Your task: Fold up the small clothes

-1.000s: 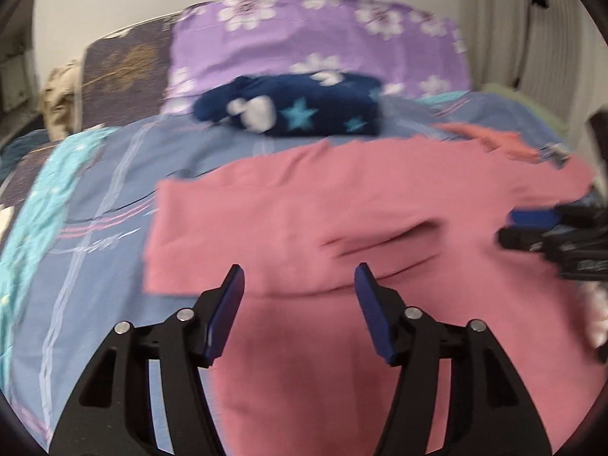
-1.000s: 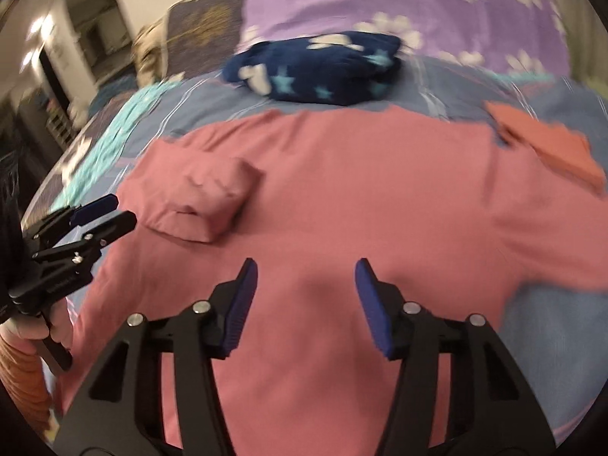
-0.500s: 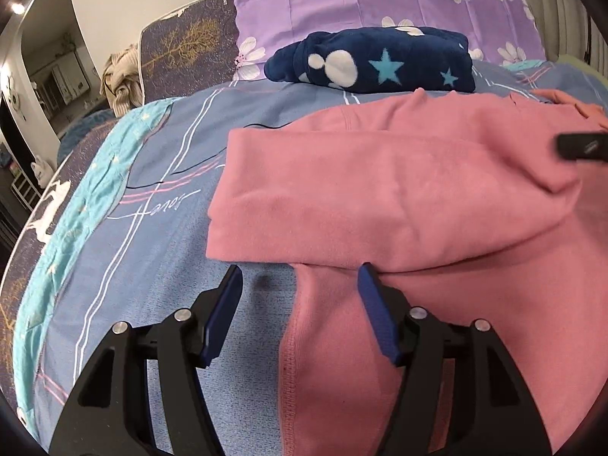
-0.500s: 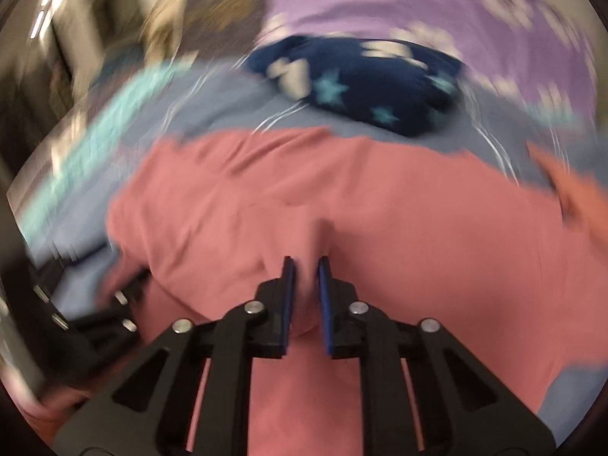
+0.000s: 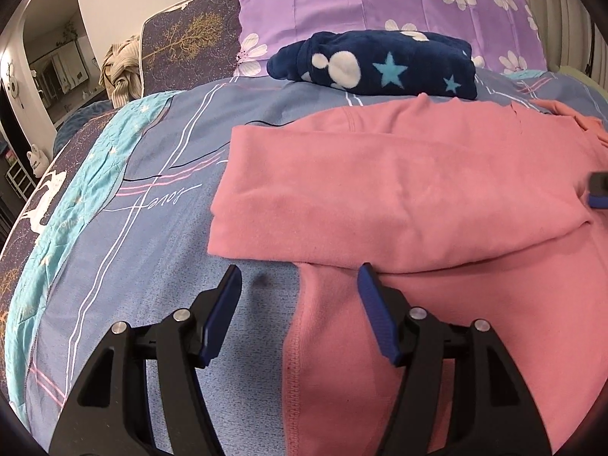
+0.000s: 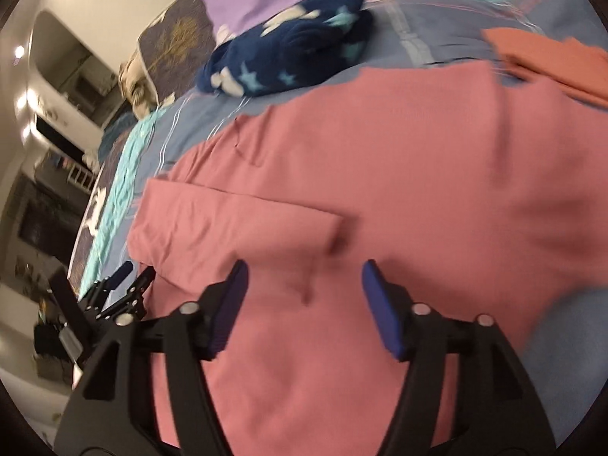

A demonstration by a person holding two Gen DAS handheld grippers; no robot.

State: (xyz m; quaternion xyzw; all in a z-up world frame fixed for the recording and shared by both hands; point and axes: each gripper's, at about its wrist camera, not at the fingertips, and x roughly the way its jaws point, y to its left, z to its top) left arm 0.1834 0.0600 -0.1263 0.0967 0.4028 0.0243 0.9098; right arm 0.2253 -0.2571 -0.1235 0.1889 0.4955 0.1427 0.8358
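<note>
While both spread wide, right claw (image 6: pixel 304 292) just opened over pink garment (image 6: pixel 380 190), left claw (image 5: pixel 300 296) astride its edge

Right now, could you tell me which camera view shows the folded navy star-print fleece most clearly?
The left wrist view: the navy star-print fleece is sharp there, lying whole against the purple pillow. The right wrist view shows the fleece tilted and motion-blurred.

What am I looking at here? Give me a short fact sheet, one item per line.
Setting: bed with a blue patterned sheet
Garment being folded: pink top, left sleeve laid across its body
Left gripper: fingers open over the top's side edge, holding nothing
Right gripper: fingers just opened, above the pink fabric, nothing gripped
Also on bed: navy star fleece, folded orange garment, purple flowered pillow
</note>
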